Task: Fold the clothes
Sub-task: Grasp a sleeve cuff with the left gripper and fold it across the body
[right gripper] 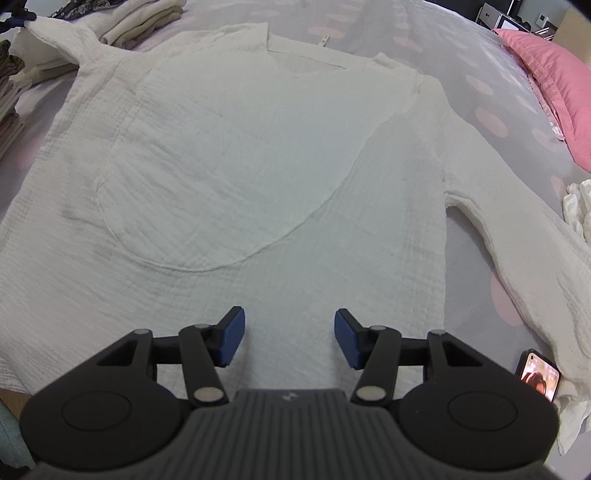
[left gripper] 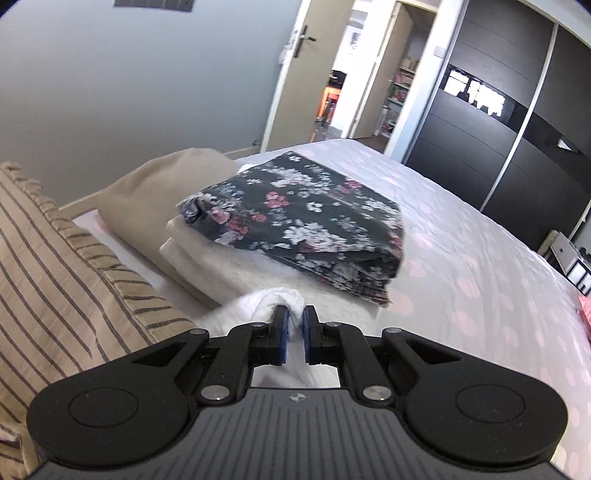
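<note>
A white long-sleeved shirt [right gripper: 236, 177] is lying spread flat on the dotted bedspread [left gripper: 480, 258], and it is the landmark here: a stack of folded clothes topped by a dark floral garment [left gripper: 295, 221] is sitting just beyond its left sleeve, a pink pillow [right gripper: 554, 81] is lying well off its right shoulder, and a phone [right gripper: 539, 374] is resting right at the cuff end of its right sleeve. The left gripper [left gripper: 294, 325] is pinching the end of the left sleeve [right gripper: 51, 33], its blue pads closed tight on a bunch of white cloth. The grip looks to be taking only a small fold of fabric near the pad tips, so the sleeve could be slipping free if it is pulled hard across the body; dragging it could also be rumpling the flat torso or nudging the folded stack beside it. The right gripper [right gripper: 289, 339] is hovering over the shirt's lower hem with its jaws standing apart and nothing between them, so nothing is pinning the shirt against such a pull. The left tool is pointing shallowly downward toward the stack, with the sleeve end raised off the bedspread, while the right one is tilting steeply down at the fabric.
</note>
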Action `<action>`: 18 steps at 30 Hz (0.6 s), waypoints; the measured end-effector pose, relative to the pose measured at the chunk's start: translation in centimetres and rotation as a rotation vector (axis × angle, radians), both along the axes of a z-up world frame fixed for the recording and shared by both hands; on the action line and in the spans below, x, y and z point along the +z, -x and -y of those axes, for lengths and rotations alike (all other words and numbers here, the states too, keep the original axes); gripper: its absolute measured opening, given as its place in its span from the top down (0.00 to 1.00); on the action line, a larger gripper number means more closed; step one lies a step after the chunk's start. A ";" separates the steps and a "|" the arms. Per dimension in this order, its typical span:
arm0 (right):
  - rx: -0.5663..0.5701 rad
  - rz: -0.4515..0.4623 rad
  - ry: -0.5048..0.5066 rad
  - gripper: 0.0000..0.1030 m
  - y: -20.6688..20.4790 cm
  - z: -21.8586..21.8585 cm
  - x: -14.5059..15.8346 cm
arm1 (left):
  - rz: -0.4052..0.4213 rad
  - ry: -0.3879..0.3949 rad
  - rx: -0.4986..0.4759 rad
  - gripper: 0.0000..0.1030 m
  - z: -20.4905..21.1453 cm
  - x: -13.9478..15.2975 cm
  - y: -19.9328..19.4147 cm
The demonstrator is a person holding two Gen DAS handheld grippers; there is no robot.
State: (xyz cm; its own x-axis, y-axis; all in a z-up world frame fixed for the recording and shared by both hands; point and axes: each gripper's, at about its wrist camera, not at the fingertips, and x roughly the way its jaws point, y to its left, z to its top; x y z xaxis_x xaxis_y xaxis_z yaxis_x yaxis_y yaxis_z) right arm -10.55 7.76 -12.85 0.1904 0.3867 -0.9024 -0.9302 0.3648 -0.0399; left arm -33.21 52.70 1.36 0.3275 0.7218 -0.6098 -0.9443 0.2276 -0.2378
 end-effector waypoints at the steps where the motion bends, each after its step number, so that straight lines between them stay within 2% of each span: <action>1: 0.001 -0.001 -0.005 0.44 -0.2 -0.1 -0.1 | -0.009 -0.018 -0.031 0.94 0.6 0.2 -0.6; 7: -0.001 -0.002 -0.011 0.44 -0.1 0.2 0.3 | -0.038 -0.123 -0.303 0.94 4.7 1.4 -6.0; 11: -0.005 -0.005 -0.006 0.44 -0.1 0.5 0.4 | -0.092 -0.167 -0.516 0.94 8.8 1.1 -10.5; 14: -0.009 -0.009 -0.003 0.44 -0.2 0.6 0.4 | -0.165 -0.173 -0.648 0.94 12.2 -0.2 -13.3; 18: -0.008 -0.006 0.023 0.44 -0.2 0.5 -0.1 | -0.269 -0.135 -0.822 0.93 16.7 -3.5 -16.5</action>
State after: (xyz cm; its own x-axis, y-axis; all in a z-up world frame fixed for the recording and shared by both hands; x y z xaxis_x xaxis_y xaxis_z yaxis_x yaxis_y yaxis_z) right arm -10.38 7.26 -12.91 0.1880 0.3639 -0.9123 -0.9276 0.3711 -0.0431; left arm -16.75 35.96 -2.12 0.6330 0.3921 -0.6675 -0.4890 0.8710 0.0478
